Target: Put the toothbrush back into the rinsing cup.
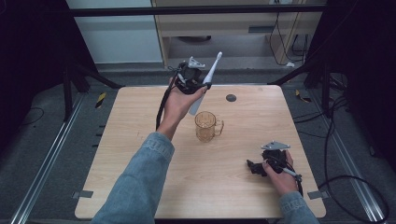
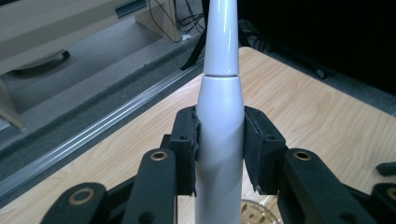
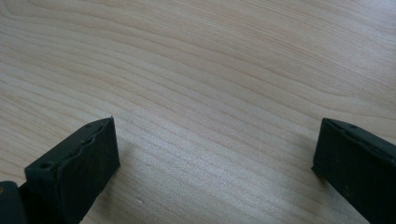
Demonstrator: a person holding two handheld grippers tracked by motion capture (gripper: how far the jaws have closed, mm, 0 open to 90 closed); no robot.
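The white electric toothbrush [image 1: 206,81] is clamped between the left gripper [image 1: 203,85] fingers [image 2: 187,149] — held above the desk [image 1: 140,154], at eleven o'clock from the amber glass mug [image 1: 207,126]. The right gripper [image 3: 215,163] rests at five o'clock — fingers spread wide, empty.

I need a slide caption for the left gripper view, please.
Left gripper shut on a white electric toothbrush, held above the wooden table, an amber glass mug's rim just below.
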